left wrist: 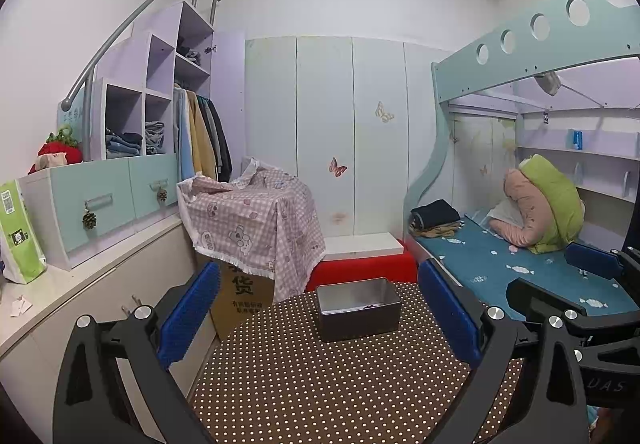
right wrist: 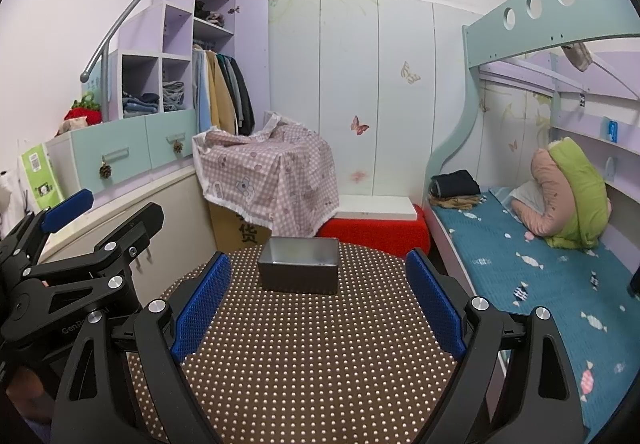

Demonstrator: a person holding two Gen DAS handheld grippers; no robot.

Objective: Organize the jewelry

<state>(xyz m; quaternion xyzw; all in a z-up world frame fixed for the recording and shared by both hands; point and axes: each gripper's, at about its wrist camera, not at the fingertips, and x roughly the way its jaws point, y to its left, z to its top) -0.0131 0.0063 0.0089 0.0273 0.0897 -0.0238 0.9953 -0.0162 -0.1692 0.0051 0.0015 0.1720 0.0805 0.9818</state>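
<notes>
Brown dotted round surface [left wrist: 340, 384] carries the grey rectangular metal box [left wrist: 359, 308], long side across my view, straight ahead of my left hand-held gripper [left wrist: 320, 320] and right hand-held gripper [right wrist: 320, 304], both open and empty. Small dark beads [left wrist: 370, 307] lie inside it.

Child's bedroom at home, bunk bed [left wrist: 520, 256], butterfly-stickered wardrobe [left wrist: 340, 132], hanging clothes [left wrist: 204, 136]

"货" on cardboard box [left wrist: 240, 294], otherwise illegible.
</notes>
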